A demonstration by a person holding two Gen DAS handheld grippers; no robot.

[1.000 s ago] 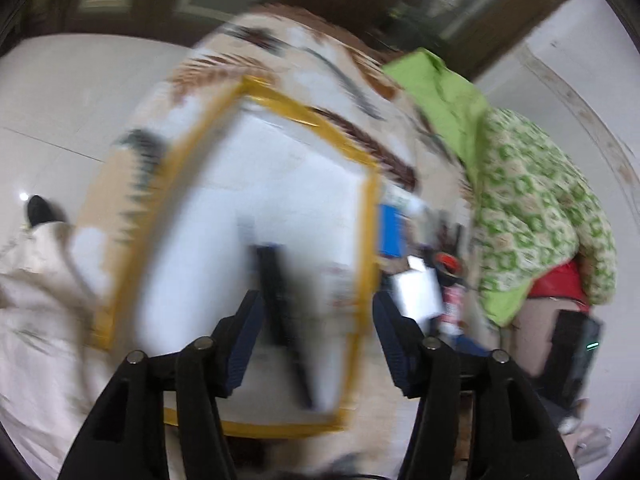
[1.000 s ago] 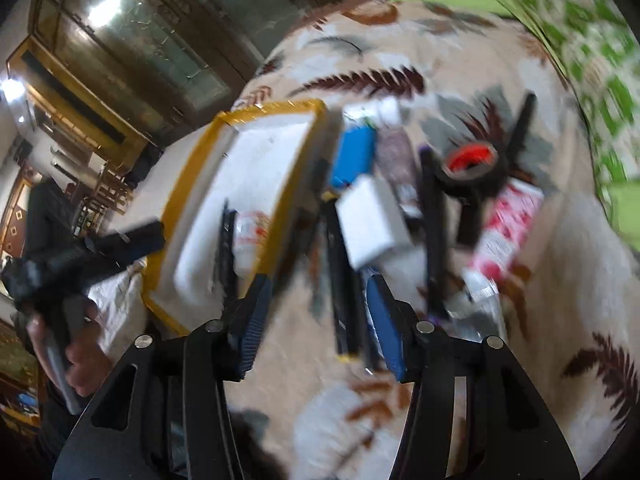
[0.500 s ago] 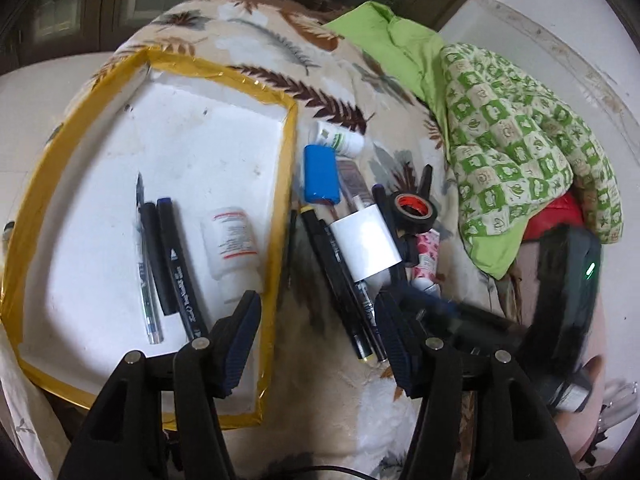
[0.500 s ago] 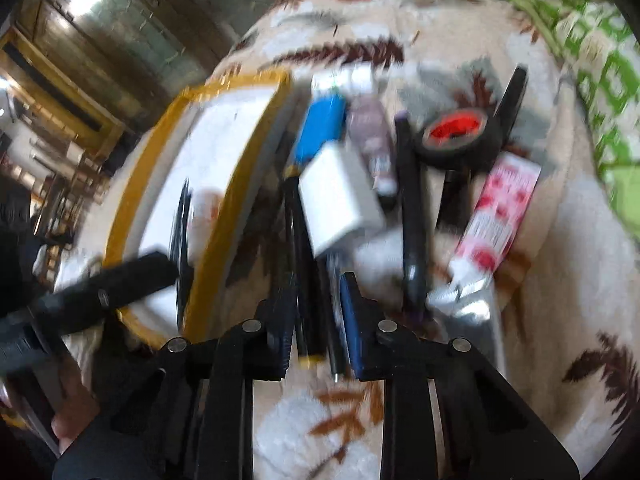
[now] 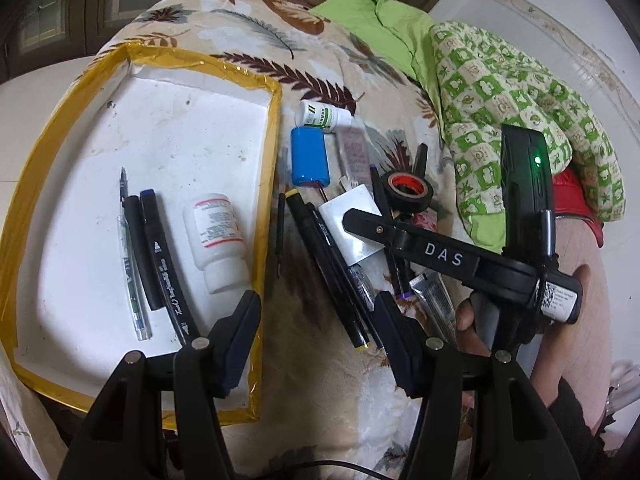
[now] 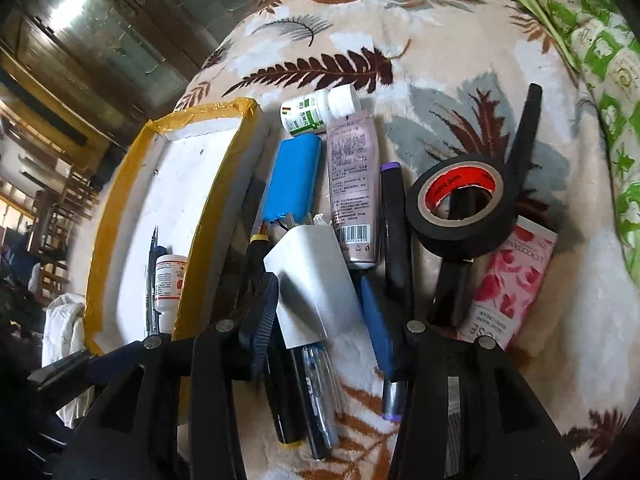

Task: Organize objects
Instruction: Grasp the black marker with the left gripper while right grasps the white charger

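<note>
Inside the yellow-edged white tray, a white pill bottle is lying beside two black markers and a clear pen, while the rest of the clutter (blue battery pack, white charger block, black tape roll) is sitting on the leaf-print blanket just beside it. Compared with half a second ago, the right hand-held gripper is now spreading wide around the charger block, and the left hand-held gripper is hovering spread over the tray's edge.

We see both views sharp and evenly lit, with strong fisheye bending and dark corners. The white foam tray with yellow taped rim looks very bright, and a ceiling light glares in the glass cabinet doors.
</note>
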